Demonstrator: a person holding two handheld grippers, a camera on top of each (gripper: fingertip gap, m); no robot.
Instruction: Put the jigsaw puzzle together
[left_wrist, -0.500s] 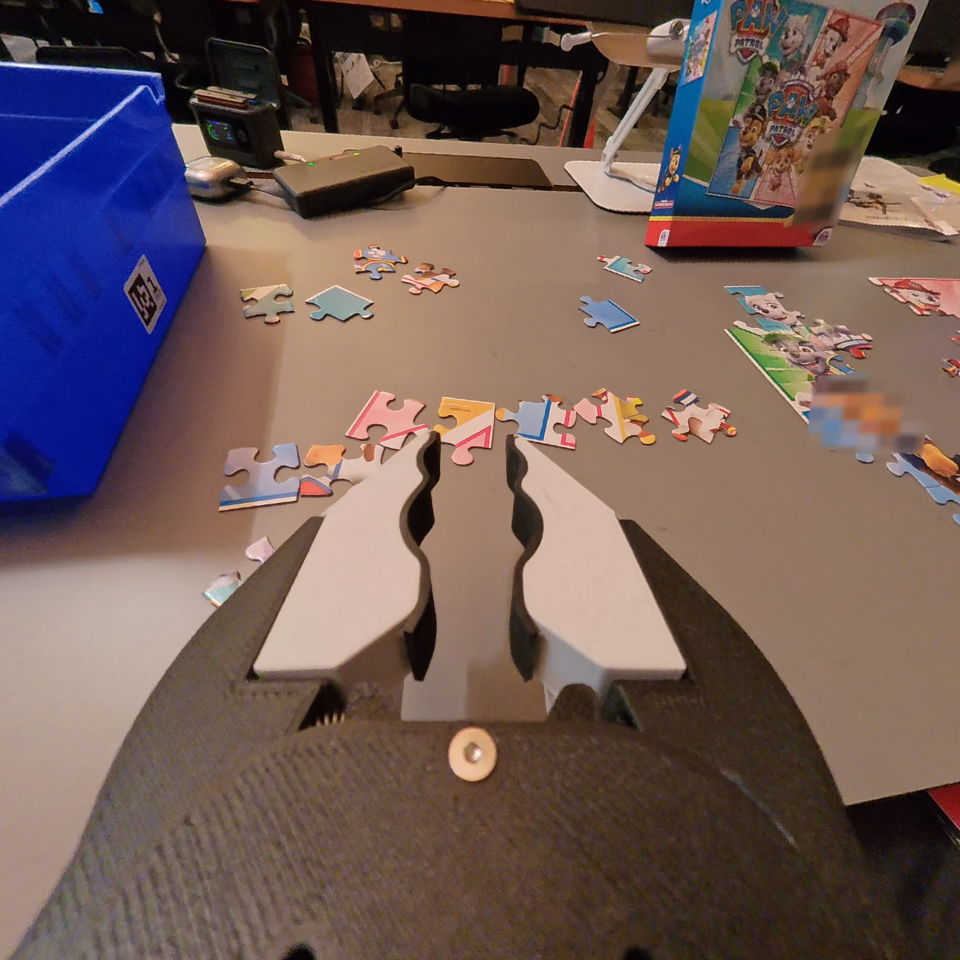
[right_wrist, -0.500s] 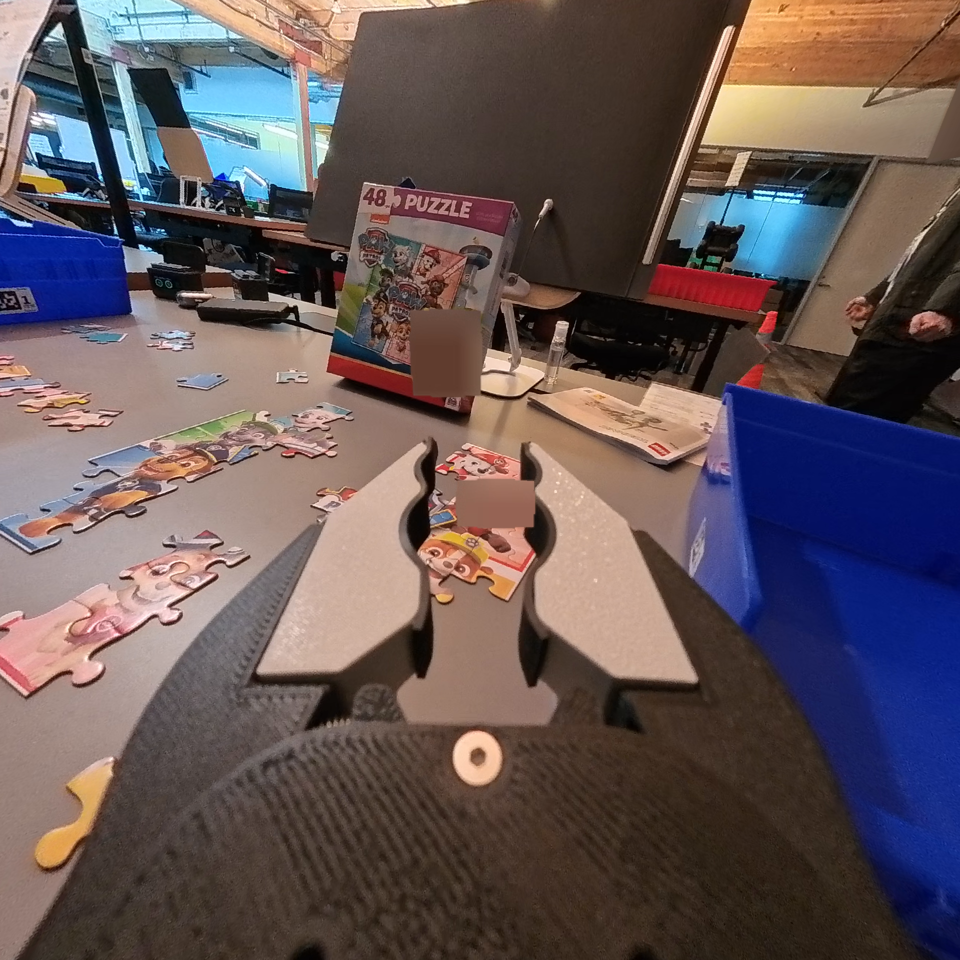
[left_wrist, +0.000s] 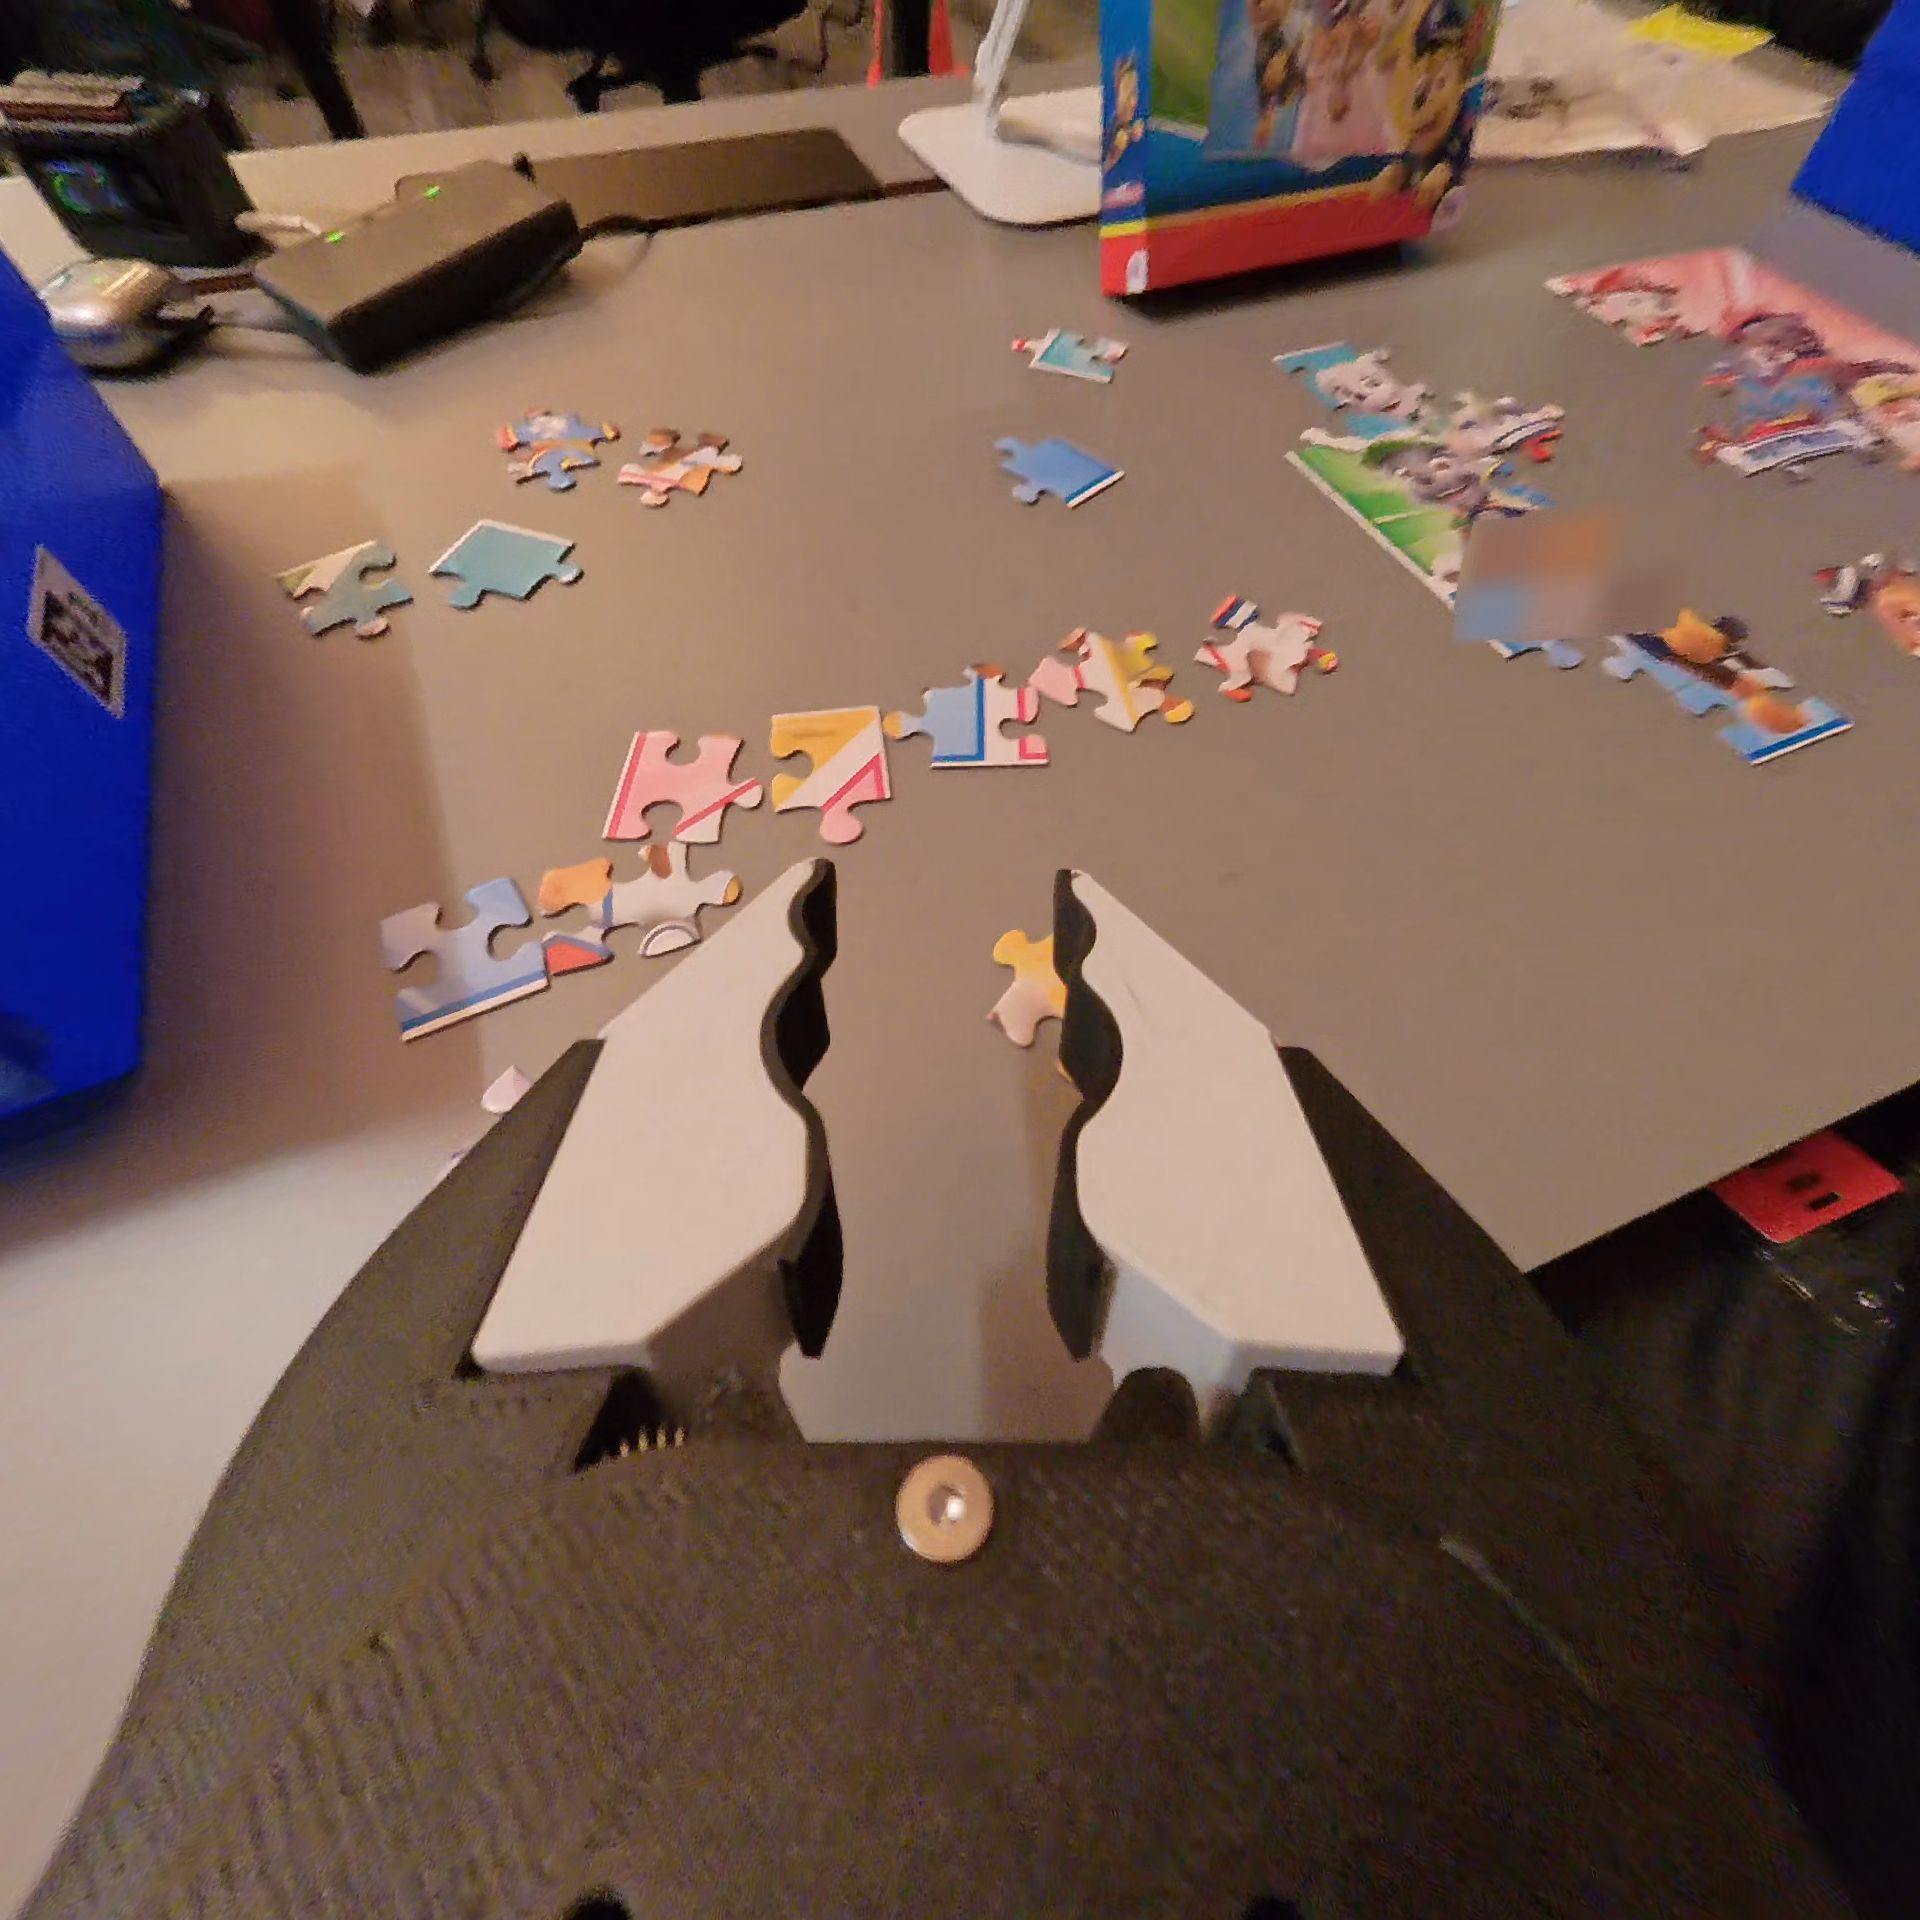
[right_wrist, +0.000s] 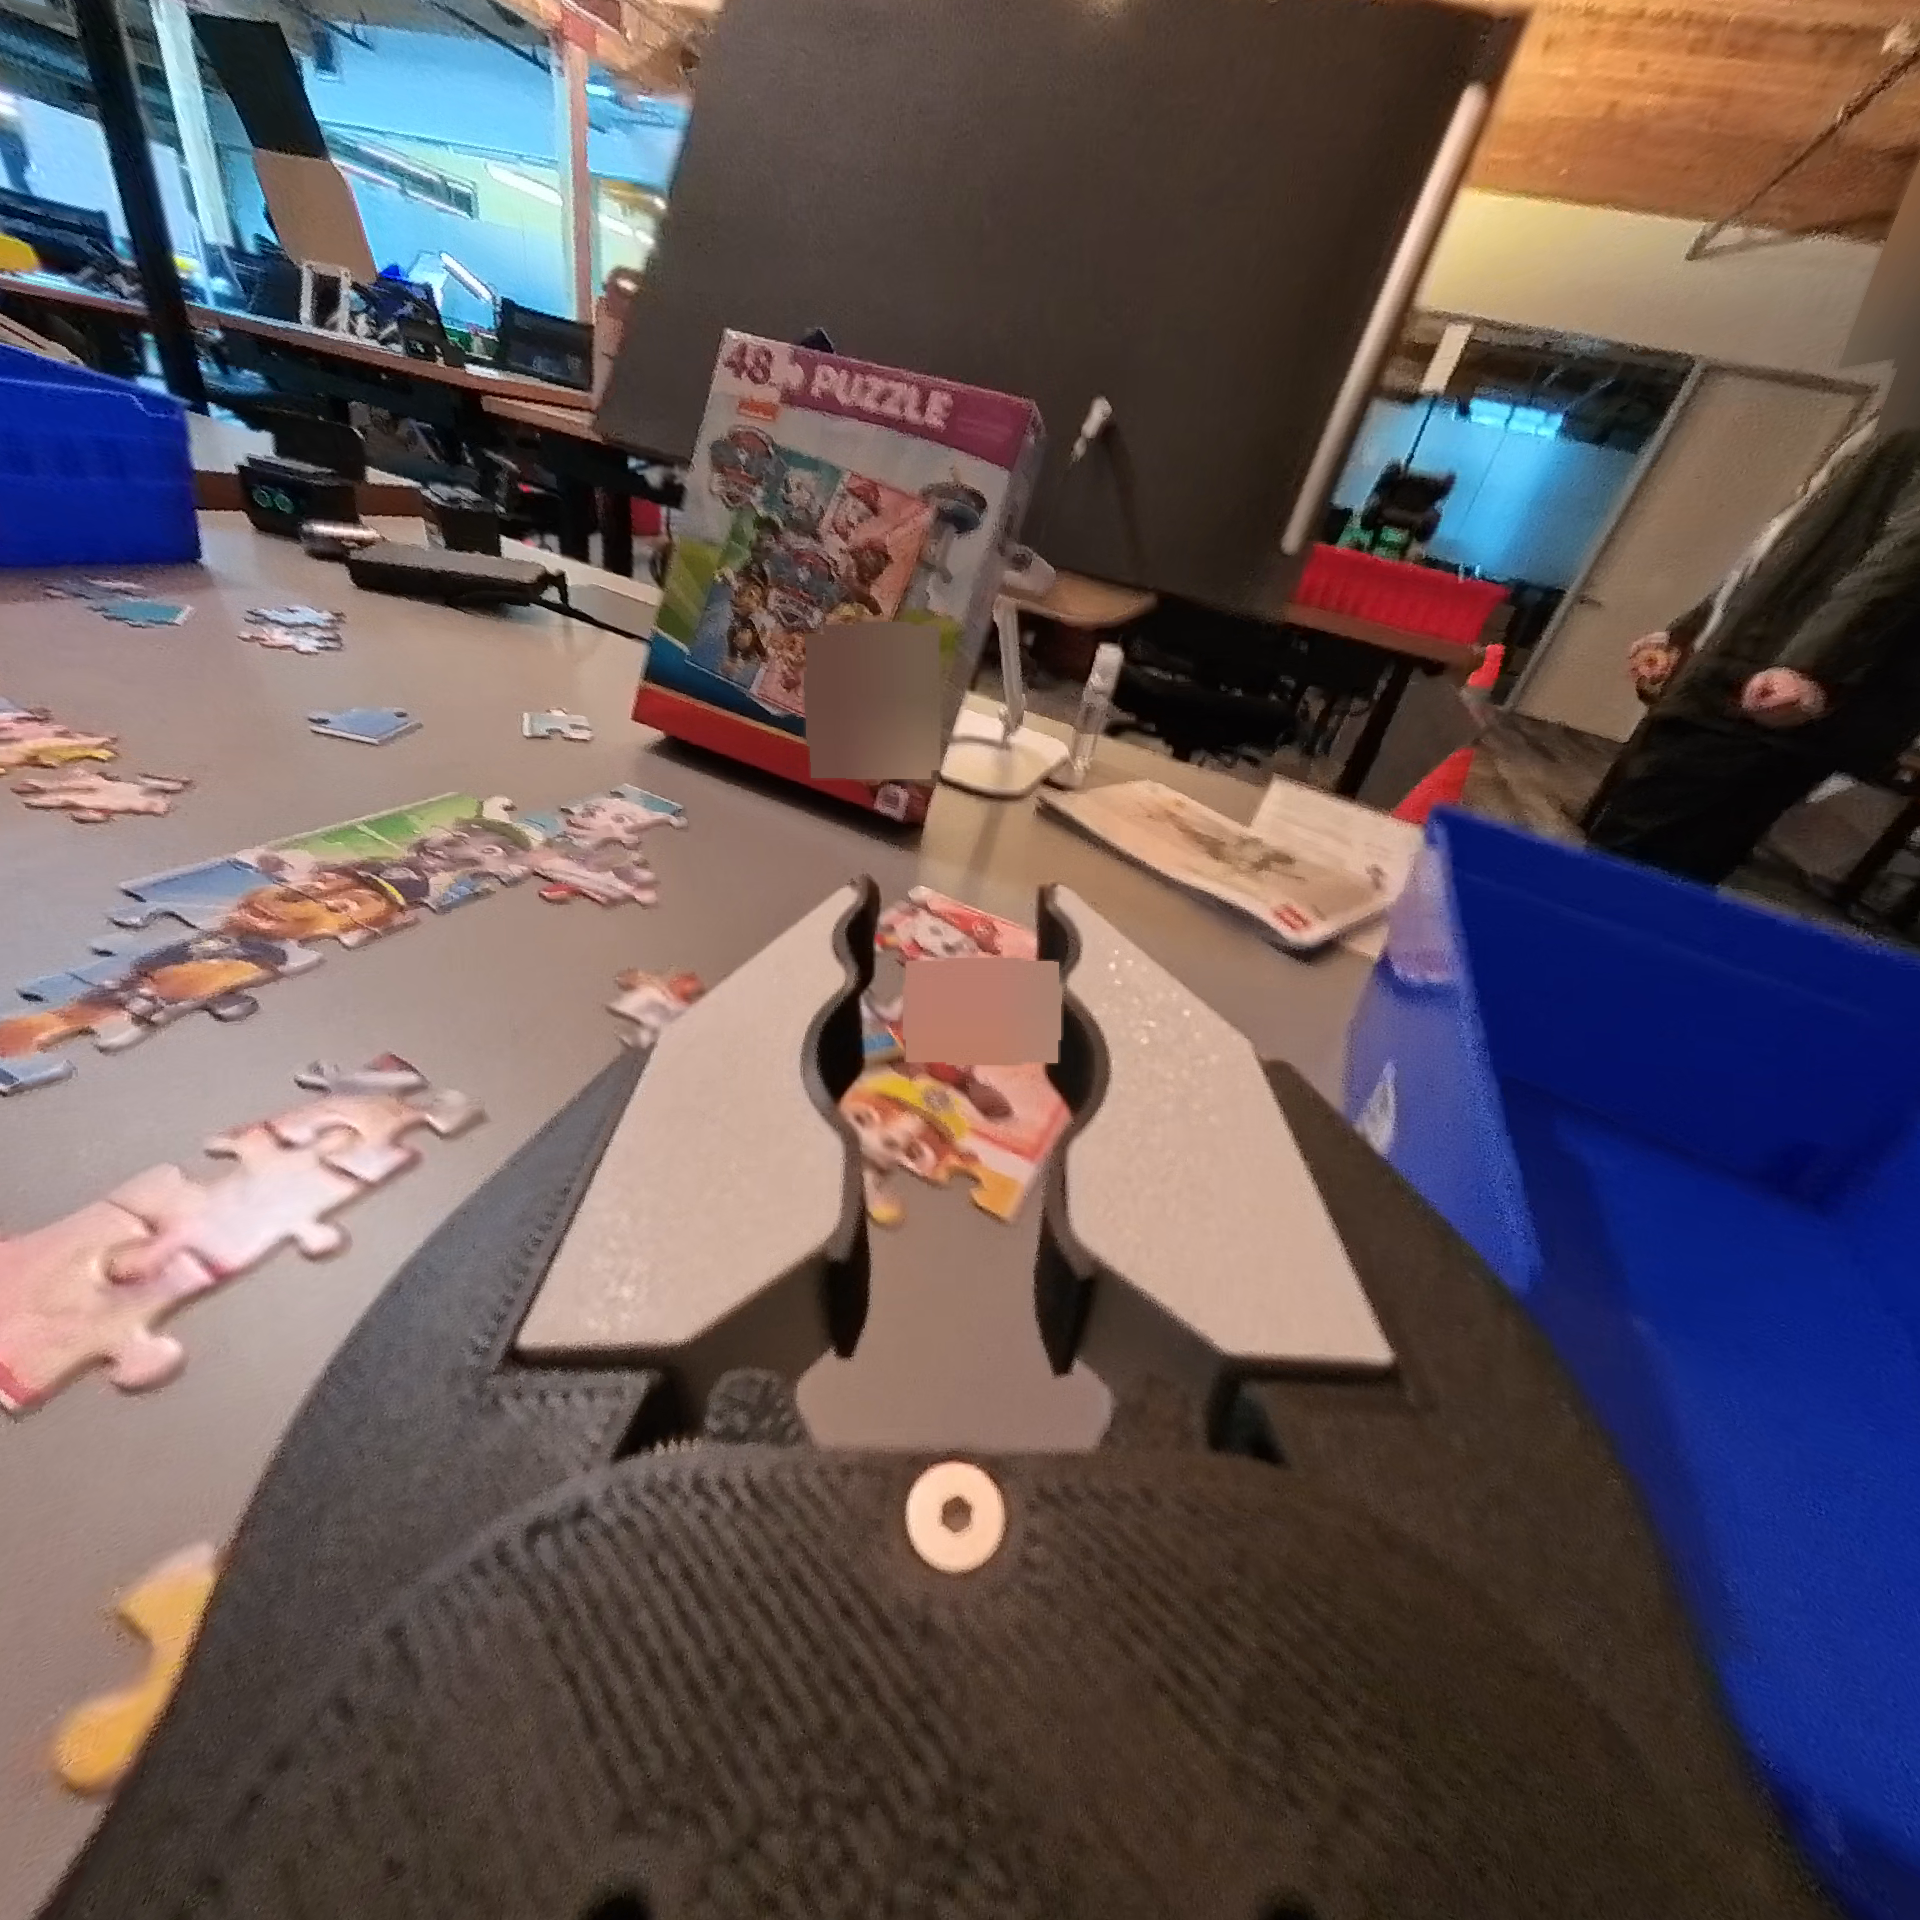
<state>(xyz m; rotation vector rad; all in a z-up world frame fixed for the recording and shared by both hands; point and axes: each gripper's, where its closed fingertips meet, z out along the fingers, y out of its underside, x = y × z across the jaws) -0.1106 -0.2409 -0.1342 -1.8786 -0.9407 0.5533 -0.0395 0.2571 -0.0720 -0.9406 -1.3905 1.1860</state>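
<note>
Hovering low over the grey table (left_wrist: 1299, 935), my left gripper (left_wrist: 940, 883) stands with its jaws spread and nothing clamped between them. A small yellow-and-white puzzle piece (left_wrist: 1023, 982) lies flat on the table, tucked against the inner edge of the right-hand finger (left_wrist: 1164, 1060) and partly hidden under it; the left-hand finger stands well apart from it, so the piece sits off-centre in the gap, toward the right. Whether that finger touches the piece, I cannot tell. Beyond the tips, a ragged row of loose pieces (left_wrist: 831, 764) runs away to the upper right, and a blue bin (left_wrist: 62, 727) stands at the far left.

My right gripper (right_wrist: 956, 904) also shows daylight between its fingers and grips nothing. It looks down on a joined cluster of red and yellow pieces (right_wrist: 935, 1132) lying on the table beneath the gap. A second blue bin (right_wrist: 1662, 1091) stands just to its right, the puzzle box (right_wrist: 831, 540) well ahead. The left gripper is much the nearer to the yellow-and-white piece.
</note>
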